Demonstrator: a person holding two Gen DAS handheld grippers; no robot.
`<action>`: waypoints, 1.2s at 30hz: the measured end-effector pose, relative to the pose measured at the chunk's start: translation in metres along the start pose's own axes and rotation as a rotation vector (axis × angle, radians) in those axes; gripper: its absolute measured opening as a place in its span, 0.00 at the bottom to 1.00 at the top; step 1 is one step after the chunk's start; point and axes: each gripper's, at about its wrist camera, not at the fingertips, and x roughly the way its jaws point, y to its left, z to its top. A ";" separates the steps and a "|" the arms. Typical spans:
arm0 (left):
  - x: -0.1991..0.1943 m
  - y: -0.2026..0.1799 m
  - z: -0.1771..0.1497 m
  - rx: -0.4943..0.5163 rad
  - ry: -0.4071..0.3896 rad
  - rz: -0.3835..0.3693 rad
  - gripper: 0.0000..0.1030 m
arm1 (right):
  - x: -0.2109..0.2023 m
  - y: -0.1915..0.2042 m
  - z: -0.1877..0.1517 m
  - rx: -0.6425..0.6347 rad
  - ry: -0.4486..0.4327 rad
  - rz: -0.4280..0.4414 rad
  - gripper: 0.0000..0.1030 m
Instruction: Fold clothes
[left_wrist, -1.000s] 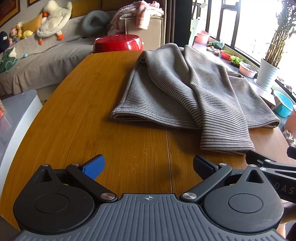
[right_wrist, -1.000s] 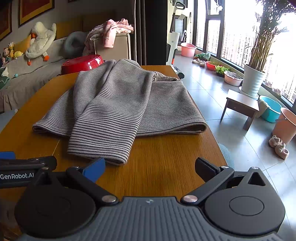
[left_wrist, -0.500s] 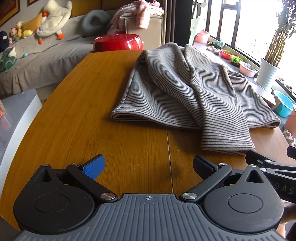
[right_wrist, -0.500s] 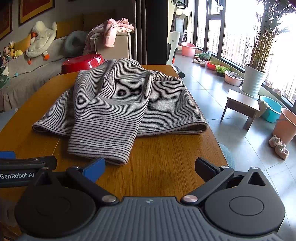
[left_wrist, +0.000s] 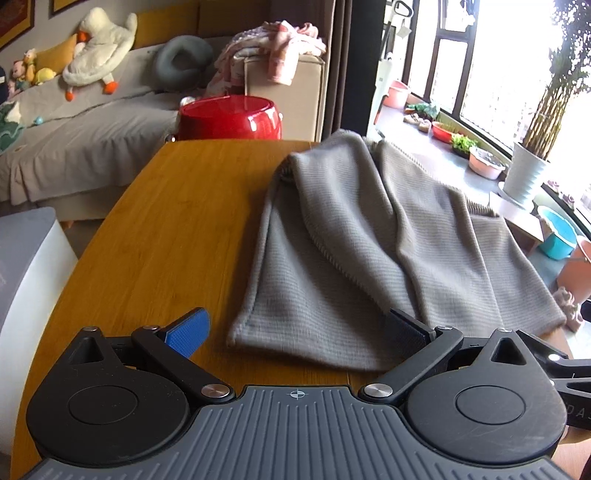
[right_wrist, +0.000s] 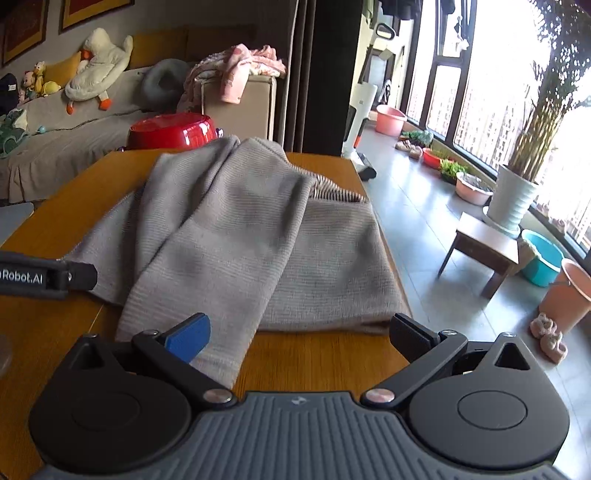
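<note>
Wooden tabletop (left_wrist: 173, 236): carries the grey ribbed knit sweater (left_wrist: 354, 258), sleeves folded across its body.
Left hand-held gripper (left_wrist: 295, 332): spread wide, empty, at the hem's near-left corner.
Right hand-held gripper (right_wrist: 299, 334): spread wide, empty, over the cuff.
Advice: pinch both hem corners evenly, lift together.
Lettering: "Robot.AI".

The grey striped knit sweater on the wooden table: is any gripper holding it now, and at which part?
Nothing is held. The left gripper and the right gripper are both open near the hem of the grey striped knit sweater.
</note>
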 end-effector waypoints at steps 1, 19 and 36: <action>0.009 0.000 0.008 -0.003 0.007 -0.007 1.00 | 0.006 0.000 0.009 -0.019 -0.028 0.006 1.00; 0.096 -0.003 0.053 -0.038 0.042 -0.058 1.00 | 0.177 -0.036 0.082 0.294 0.012 0.287 1.00; 0.052 0.030 0.036 0.026 -0.013 -0.198 1.00 | 0.075 0.020 0.016 0.085 0.062 0.402 1.00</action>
